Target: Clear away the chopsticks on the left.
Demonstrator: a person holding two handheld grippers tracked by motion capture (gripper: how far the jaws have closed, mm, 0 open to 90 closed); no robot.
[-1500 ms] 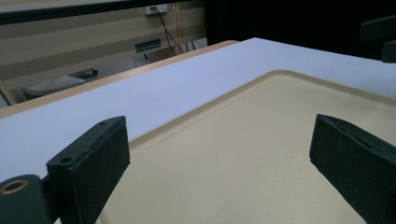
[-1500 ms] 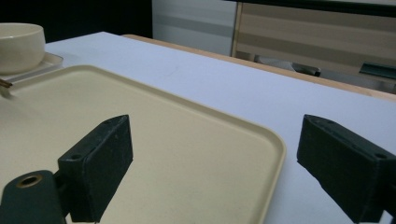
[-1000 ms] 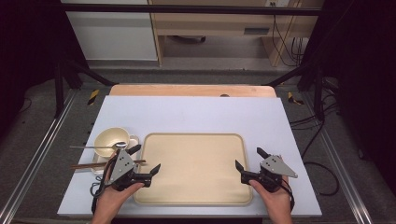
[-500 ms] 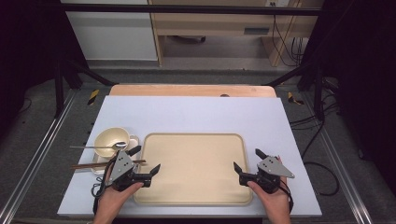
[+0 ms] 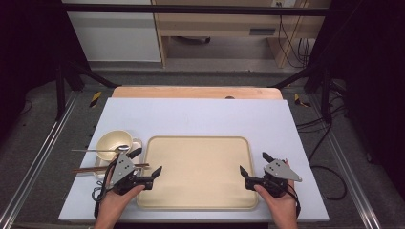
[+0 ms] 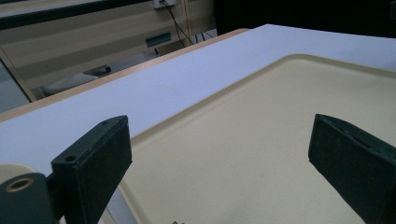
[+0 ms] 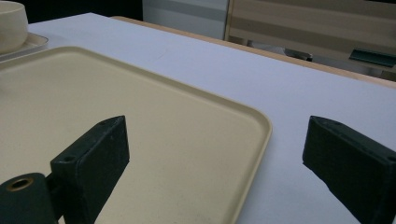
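Observation:
A large beige tray point(image 5: 198, 191) lies on the white tabletop point(image 5: 191, 114), near the front edge. My left gripper point(image 5: 147, 162) stands open over the tray's left rim, one jaw outside it and one above the tray floor. My right gripper point(image 5: 254, 163) stands open over the right rim in the same way. In the left gripper view the open left gripper point(image 6: 219, 135) has the bare tray point(image 6: 289, 84) between its jaws. In the right gripper view the right gripper point(image 7: 217, 128) straddles the corner rim of the tray point(image 7: 140, 93). Neither holds anything.
Left of the tray, a cream bowl point(image 5: 113, 141) sits on a small pale dish point(image 5: 137, 143), with a spoon point(image 5: 98, 150) across it and brown chopsticks point(image 5: 93, 168) in front. The bowl point(image 7: 11, 23) also appears far left in the right gripper view. A wooden strip point(image 5: 196, 92) borders the table's back.

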